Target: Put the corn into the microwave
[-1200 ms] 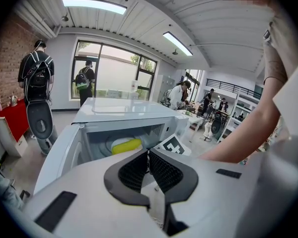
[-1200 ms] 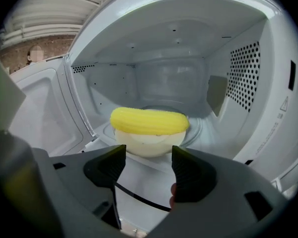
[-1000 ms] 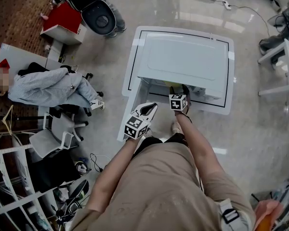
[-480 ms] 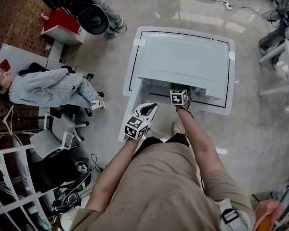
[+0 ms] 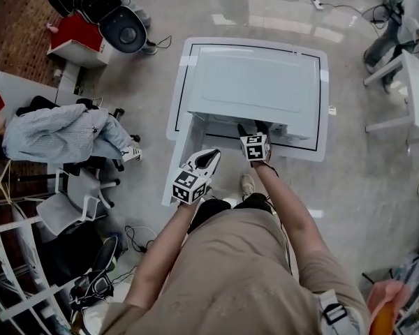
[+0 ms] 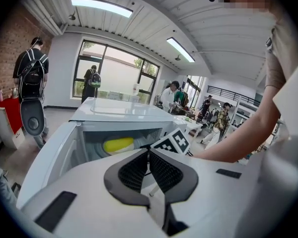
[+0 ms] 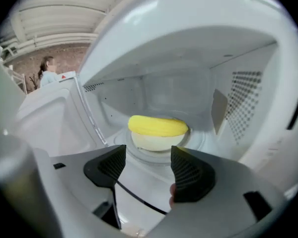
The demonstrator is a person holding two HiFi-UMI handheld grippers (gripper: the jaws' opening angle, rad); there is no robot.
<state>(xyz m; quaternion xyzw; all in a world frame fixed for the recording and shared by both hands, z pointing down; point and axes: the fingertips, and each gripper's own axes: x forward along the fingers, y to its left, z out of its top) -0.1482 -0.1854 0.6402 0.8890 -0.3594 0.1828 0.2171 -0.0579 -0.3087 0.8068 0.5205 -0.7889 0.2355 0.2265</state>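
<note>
Yellow corn (image 7: 157, 125) inside the open microwave (image 7: 238, 48), lying on a white dish (image 7: 156, 143). Right gripper (image 7: 148, 160) just in front, jaws wide apart, holding nothing. Left gripper (image 6: 149, 155) outside, jaws pressed together, holding nothing.

right gripper (image 7: 148, 163) drawn back, off corn (image 7: 157, 125)

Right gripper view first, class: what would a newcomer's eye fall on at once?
The yellow corn lies inside the open white microwave, straight ahead of the right hand-held gripper, whose jaws stand apart and empty. In the left gripper view, the left hand-held gripper is shut on nothing, outside the microwave.
</note>
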